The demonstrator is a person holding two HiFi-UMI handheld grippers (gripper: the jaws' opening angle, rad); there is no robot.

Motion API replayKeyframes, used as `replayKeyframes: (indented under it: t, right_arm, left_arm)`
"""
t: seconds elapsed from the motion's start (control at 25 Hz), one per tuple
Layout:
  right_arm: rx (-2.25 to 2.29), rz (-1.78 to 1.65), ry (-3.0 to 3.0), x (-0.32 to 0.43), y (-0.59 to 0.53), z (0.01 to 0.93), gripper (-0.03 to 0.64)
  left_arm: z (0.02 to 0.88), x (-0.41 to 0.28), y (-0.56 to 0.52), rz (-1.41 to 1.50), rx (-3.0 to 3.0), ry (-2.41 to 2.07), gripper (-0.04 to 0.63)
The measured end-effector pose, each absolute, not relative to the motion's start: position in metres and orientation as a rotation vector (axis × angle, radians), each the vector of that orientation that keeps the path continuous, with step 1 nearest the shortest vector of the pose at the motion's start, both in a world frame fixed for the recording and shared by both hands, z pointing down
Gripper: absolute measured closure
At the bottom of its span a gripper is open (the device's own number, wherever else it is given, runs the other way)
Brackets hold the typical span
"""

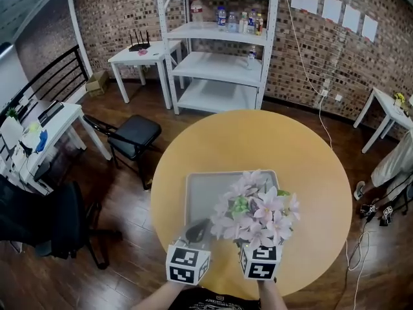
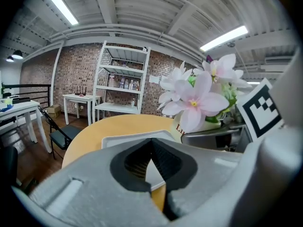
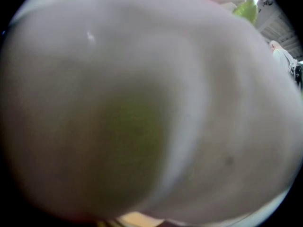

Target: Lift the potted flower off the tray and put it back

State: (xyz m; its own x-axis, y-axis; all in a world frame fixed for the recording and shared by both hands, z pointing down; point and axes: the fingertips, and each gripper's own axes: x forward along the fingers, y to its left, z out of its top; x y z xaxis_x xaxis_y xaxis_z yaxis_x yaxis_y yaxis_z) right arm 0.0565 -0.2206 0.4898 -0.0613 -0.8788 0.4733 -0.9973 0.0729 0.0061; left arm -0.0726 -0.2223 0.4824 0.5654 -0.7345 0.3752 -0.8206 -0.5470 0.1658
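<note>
The potted flower (image 1: 258, 213), pink blossoms in a white pot, stands over the front right part of the grey tray (image 1: 206, 192) on the round yellow table (image 1: 310, 173). My right gripper (image 1: 260, 254) reaches in under the blossoms, its jaws hidden there. The white pot (image 3: 142, 103) fills the right gripper view right up to the lens. In the left gripper view, the right gripper (image 2: 215, 138) presses against the pot (image 2: 187, 126). I cannot tell whether the pot rests on the tray. My left gripper (image 1: 197, 230) hovers at the tray's front edge, shut and empty (image 2: 151, 143).
A black folding chair (image 1: 132, 133) stands left of the table, with a dark office chair (image 1: 45, 221) nearer me. White shelves (image 1: 219, 57) with bottles line the brick wall. Cables (image 1: 377, 212) lie on the floor at the right.
</note>
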Motion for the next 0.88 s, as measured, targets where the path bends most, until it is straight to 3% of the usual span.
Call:
replayKeyframes:
  t: [0.88]
  right_arm:
    - [1.815, 0.503, -1.961, 0.033, -0.275, 0.569, 0.087]
  left_arm:
    - [0.497, -0.106, -0.249, 0.435, 2.459, -1.322, 0.592]
